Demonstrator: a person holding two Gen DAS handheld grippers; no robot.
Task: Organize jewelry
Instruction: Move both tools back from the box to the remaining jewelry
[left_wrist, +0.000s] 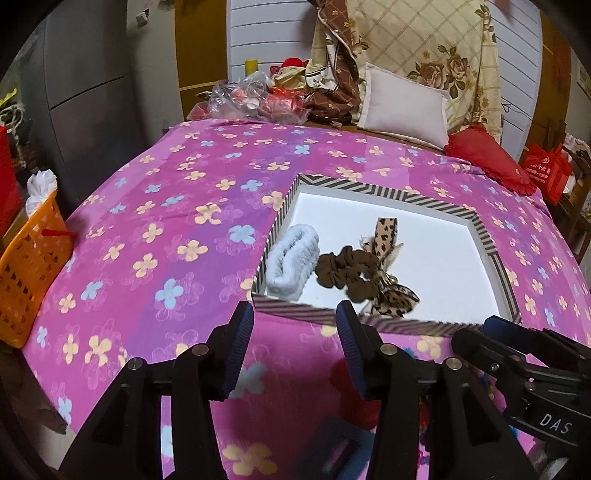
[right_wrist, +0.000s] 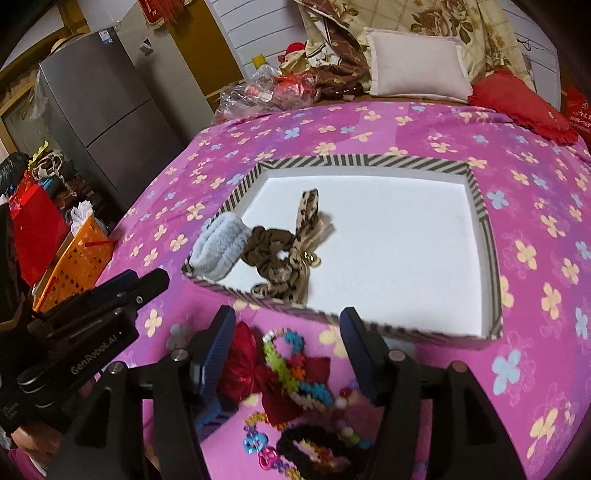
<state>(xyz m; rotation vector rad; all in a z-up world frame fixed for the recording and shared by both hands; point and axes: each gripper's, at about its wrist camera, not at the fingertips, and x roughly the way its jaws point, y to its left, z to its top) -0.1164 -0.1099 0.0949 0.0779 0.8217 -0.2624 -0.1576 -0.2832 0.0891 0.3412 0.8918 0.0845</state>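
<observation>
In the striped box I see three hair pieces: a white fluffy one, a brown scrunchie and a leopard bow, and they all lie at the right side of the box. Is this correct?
Not quite. The fluffy one, scrunchie and bow lie at the left side of the box; its right side is bare. The right wrist view shows it best.

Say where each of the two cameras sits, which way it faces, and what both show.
Left wrist: on the left gripper, angled down across the bed at the striped tray; own open fingers show, right gripper at lower right.
Right wrist: on the right gripper, same heading; own open fingers over loose hair accessories, left gripper at left.
Shared: tray, white scrunchie, brown scrunchie, orange basket.
</observation>
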